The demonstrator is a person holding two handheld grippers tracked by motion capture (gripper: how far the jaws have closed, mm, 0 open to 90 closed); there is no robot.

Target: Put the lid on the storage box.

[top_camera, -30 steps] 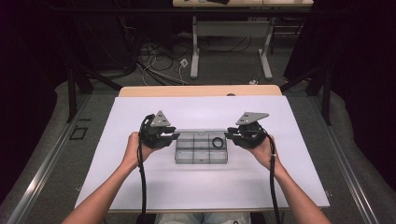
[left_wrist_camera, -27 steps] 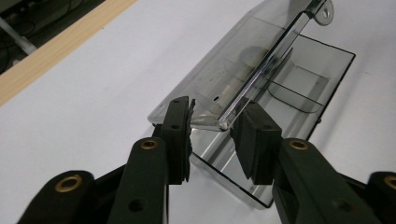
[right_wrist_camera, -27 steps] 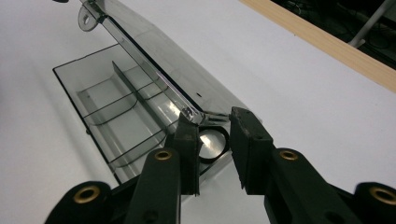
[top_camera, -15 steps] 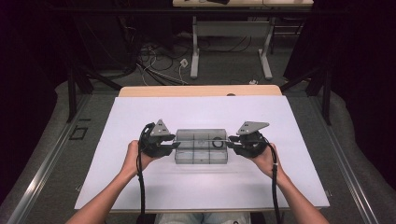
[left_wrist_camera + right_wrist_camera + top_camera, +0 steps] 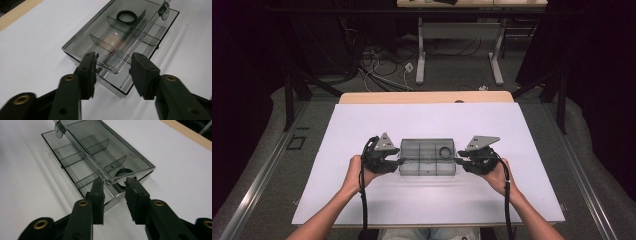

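A smoky clear compartment box lies on the white table, with its hinged lid hovering slightly above the base. A black ring rests in one end compartment. My left gripper is at the box's left end, and its jaws have just been opening. In the left gripper view the lid's end sits between them with a gap. My right gripper is at the right end. Its jaws have also been opening, and they straddle the lid's corner.
A small round latch tab sticks out from the lid's long front edge. A wooden strip borders the table's far side. Beyond it are table legs and loose cables on the floor. White tabletop stretches all around the box.
Both hands have slid a little toward the near edge, coming level with the box's ends. The box has stayed in place.
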